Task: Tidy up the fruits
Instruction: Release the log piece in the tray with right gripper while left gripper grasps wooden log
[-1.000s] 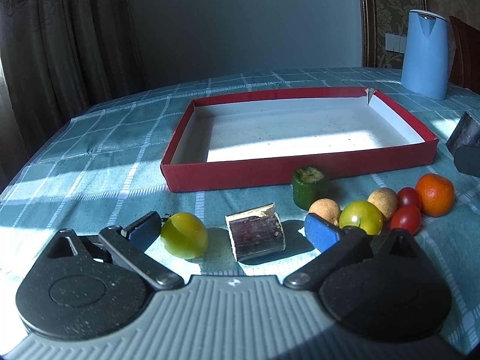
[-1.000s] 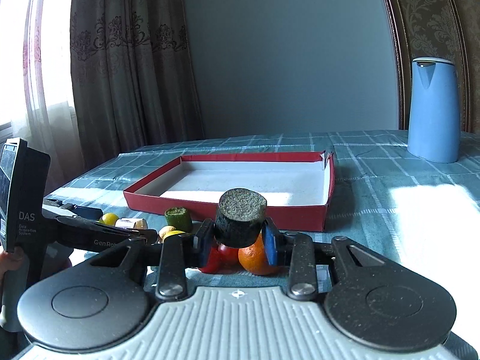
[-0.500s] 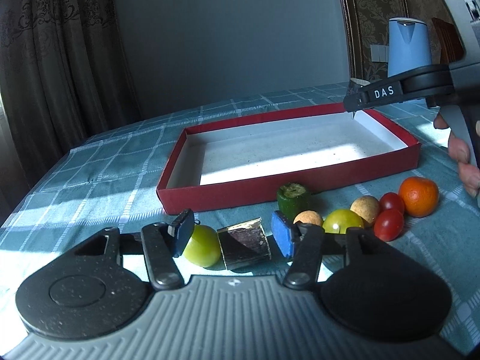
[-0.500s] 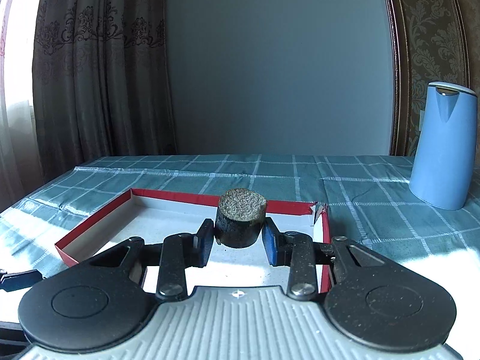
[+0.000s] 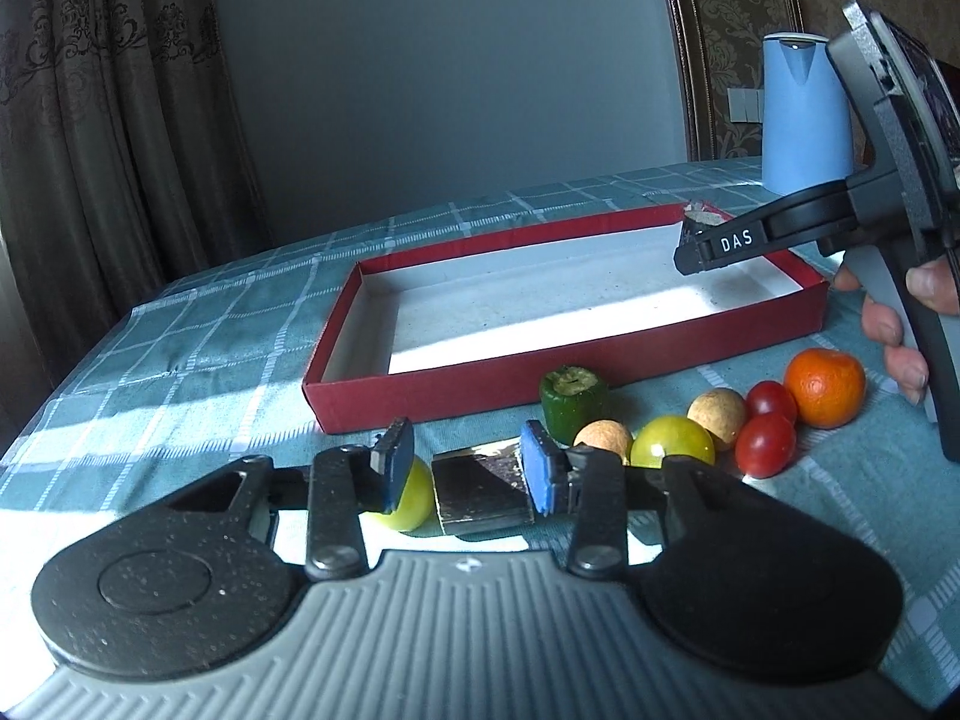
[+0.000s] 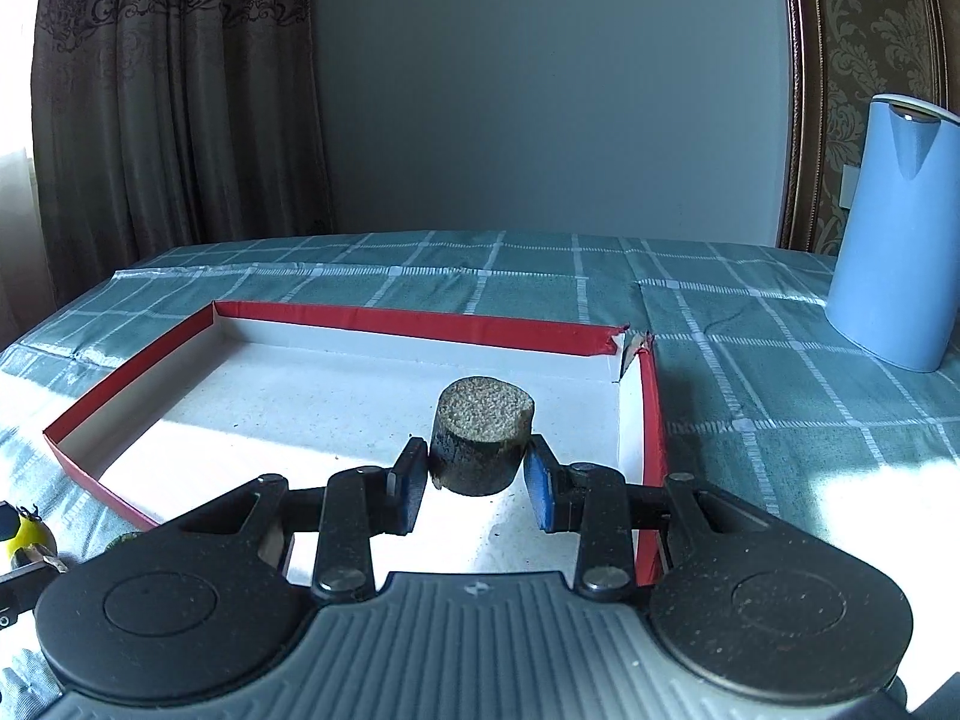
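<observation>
A red box with a white inside (image 5: 480, 384) (image 6: 420, 321) lies on the checked cloth. My right gripper (image 6: 477, 483) is over the box's right end, its pads at the sides of a dark cylinder piece (image 6: 483, 438) that stands on the box floor; a slight gap shows on each side. My left gripper (image 5: 468, 471) is half closed around a dark cut piece (image 5: 480, 489) and a yellow-green fruit (image 5: 408, 498) on the cloth. Right of them lie a green piece (image 5: 573, 402), two tan balls (image 5: 603, 438), a yellow-green tomato (image 5: 672, 450), two red tomatoes (image 5: 765, 444) and an orange (image 5: 825, 378).
A blue kettle (image 6: 894, 228) (image 5: 804, 114) stands on the table behind and to the right of the box. Curtains hang at the left and a wall behind. The right gripper's body and the hand holding it (image 5: 888, 252) reach over the box's right end.
My right gripper carried the dark cylinder from above the fruit row over into the box, lowered it to the floor and eased its pads. My left gripper narrowed around the cut piece and yellow-green fruit.
</observation>
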